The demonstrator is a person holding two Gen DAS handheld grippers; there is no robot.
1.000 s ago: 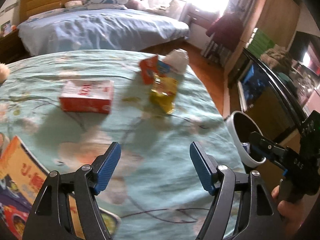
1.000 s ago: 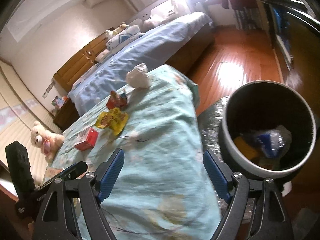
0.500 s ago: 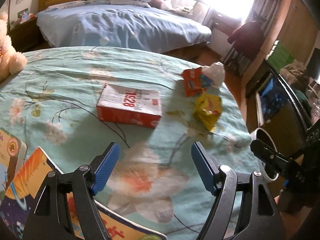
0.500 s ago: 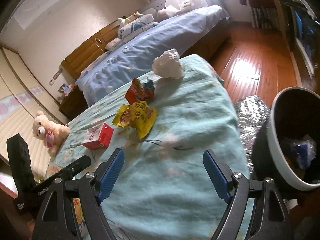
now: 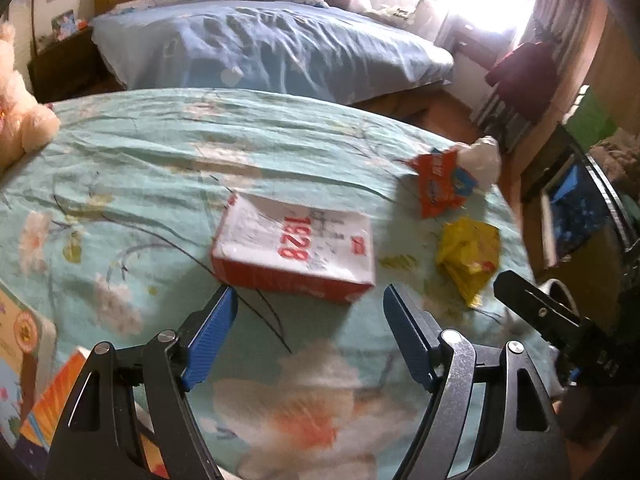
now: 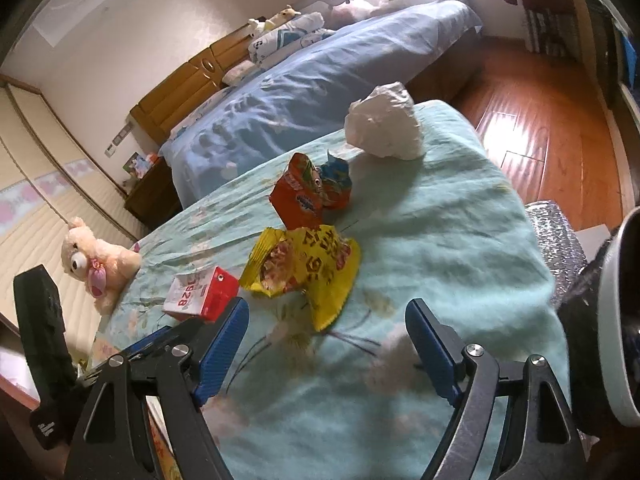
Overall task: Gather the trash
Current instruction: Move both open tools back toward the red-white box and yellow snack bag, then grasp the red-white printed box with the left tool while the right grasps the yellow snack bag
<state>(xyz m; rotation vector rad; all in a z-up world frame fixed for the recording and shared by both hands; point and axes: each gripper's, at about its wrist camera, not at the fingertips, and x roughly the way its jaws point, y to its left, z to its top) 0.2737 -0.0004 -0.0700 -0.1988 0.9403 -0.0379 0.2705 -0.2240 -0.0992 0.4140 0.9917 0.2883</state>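
Note:
A red and white carton (image 5: 296,252) lies on the teal floral bedspread, just ahead of my open, empty left gripper (image 5: 310,334); it also shows in the right wrist view (image 6: 200,294). A yellow snack wrapper (image 6: 304,268) lies just ahead of my open, empty right gripper (image 6: 326,340); it also shows in the left wrist view (image 5: 470,260). Behind it lie an orange and blue snack bag (image 6: 310,196) and a crumpled white plastic bag (image 6: 384,126). The bin (image 6: 616,328) with a white rim stands on the floor at the right.
A teddy bear (image 6: 96,260) sits at the bed's far left. Colourful books (image 5: 28,380) lie near my left gripper. A second bed with blue sheets (image 5: 260,44) stands beyond. Wooden floor (image 6: 540,120) lies to the right of the bed.
Both grippers have swung left, away from the bin and toward the trash on the bed. The carton now lies close before my left gripper, the yellow wrapper before my right.

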